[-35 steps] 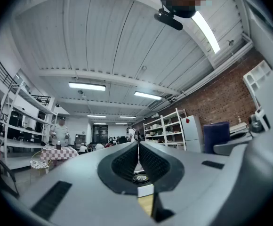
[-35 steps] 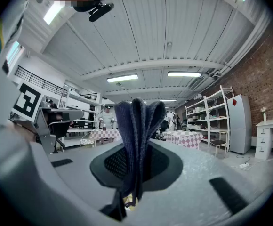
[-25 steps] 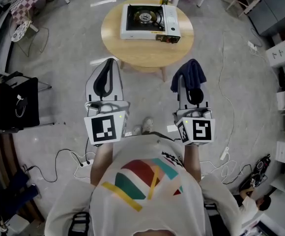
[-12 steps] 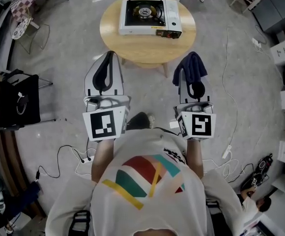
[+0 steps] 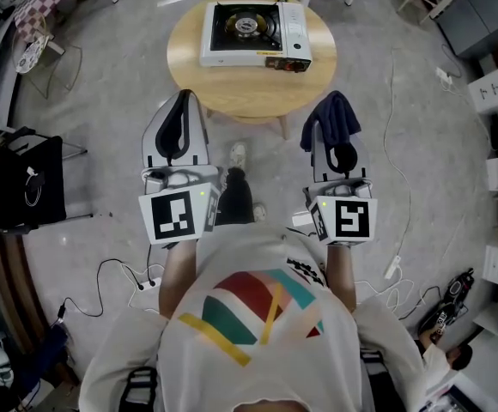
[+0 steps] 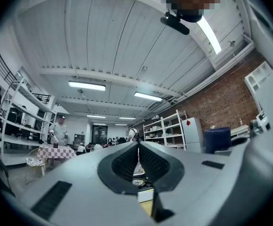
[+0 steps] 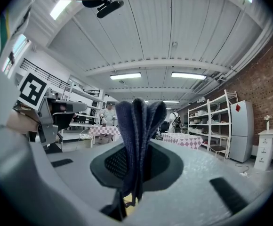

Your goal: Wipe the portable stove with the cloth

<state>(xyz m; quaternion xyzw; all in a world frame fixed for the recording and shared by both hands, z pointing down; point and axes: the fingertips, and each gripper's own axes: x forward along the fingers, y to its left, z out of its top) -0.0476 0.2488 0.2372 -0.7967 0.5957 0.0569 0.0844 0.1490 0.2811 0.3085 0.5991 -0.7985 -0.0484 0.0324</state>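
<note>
2 tools: R tool [image 5: 336, 148] clamps cloth [image 5: 330, 117]; L tool [image 5: 183, 108] closed, empty; stove [image 5: 253, 34] well ahead on table [image 5: 232, 88].

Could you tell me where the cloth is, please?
In the head view, the dark blue cloth is clamped in the right gripper, short of the round table bearing the stove.

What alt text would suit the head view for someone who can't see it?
Seen from above, a person holds a grey two-jaw tool in each hand: the right tool is shut on a dark blue cloth, the left tool is shut and empty. Ahead stands a round wooden table bearing a white portable stove.
</note>
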